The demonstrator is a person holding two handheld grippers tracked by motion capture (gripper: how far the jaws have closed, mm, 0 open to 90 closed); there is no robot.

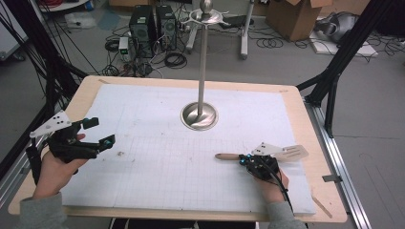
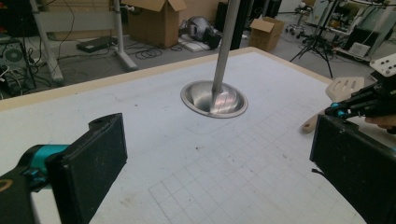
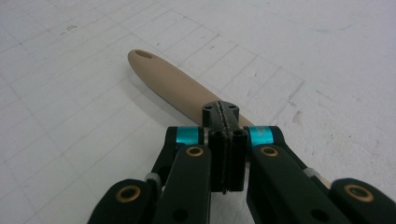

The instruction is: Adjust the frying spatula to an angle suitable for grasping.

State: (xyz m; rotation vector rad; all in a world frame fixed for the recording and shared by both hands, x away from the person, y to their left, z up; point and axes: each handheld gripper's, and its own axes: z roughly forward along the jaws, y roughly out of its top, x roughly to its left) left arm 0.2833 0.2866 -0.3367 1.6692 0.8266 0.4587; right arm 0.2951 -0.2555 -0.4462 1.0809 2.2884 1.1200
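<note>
A wooden slotted spatula (image 1: 292,152) lies flat on the white gridded mat (image 1: 157,138) at the right, its handle (image 3: 173,79) pointing left. My right gripper (image 1: 248,161) sits directly over the handle. Its jaws are shut, pad against pad (image 3: 225,114), with the handle passing beneath them rather than between them. My left gripper (image 1: 100,132) is held at the mat's left edge, open wide with nothing between its pads (image 2: 222,163). From the left gripper view, the spatula (image 2: 345,87) and the right gripper (image 2: 348,108) show at the far right.
A metal pole on a round dished base (image 1: 199,116) stands upright at the mat's middle back, with a hook ring on top (image 1: 206,15); its base (image 2: 214,99) is ahead of the left gripper. Beyond the wooden table edge (image 1: 310,124) are cables, boxes and black frame struts.
</note>
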